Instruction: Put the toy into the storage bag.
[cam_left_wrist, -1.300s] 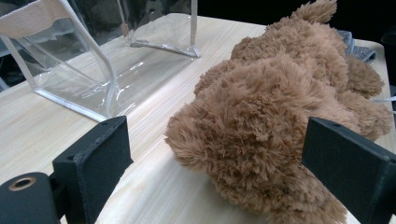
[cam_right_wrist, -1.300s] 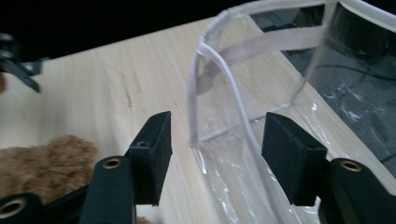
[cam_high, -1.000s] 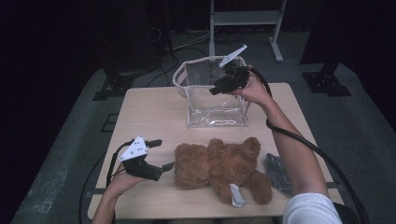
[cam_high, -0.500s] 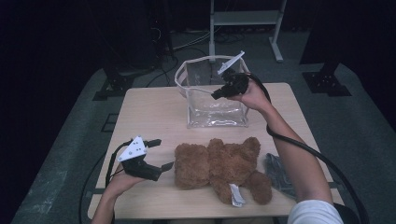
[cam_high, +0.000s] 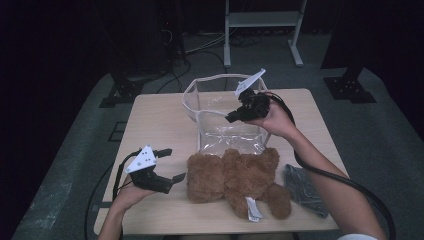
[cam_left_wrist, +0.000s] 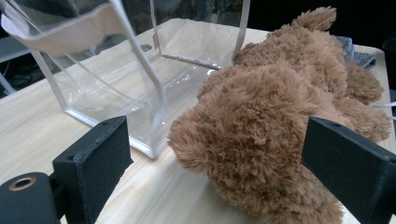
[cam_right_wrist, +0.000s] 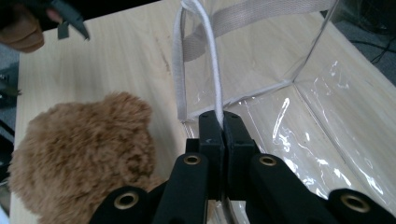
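a light wooden table (cam_high: 150, 120) carries a clear plastic bag (cam_high: 225, 137) standing upright near its far middle, a brown teddy bear (cam_high: 235, 177) lying just in front, touching it, and a grey cloth (cam_high: 302, 187) beside the bear's legs.

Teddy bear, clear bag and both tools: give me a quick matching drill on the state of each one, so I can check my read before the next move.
Things:
1. teddy bear
2. clear bag
3. left tool
4. right tool
5. grey cloth

States:
A. jaws open, nothing between them, beside the bear
B. lies on the table at the near edge, just in front of the bag
C. jaws shut on the bag's white rim
D. stands open on the table behind the bear
E. lies by the person's right forearm

Pairs: 1-B, 2-D, 3-A, 4-C, 5-E
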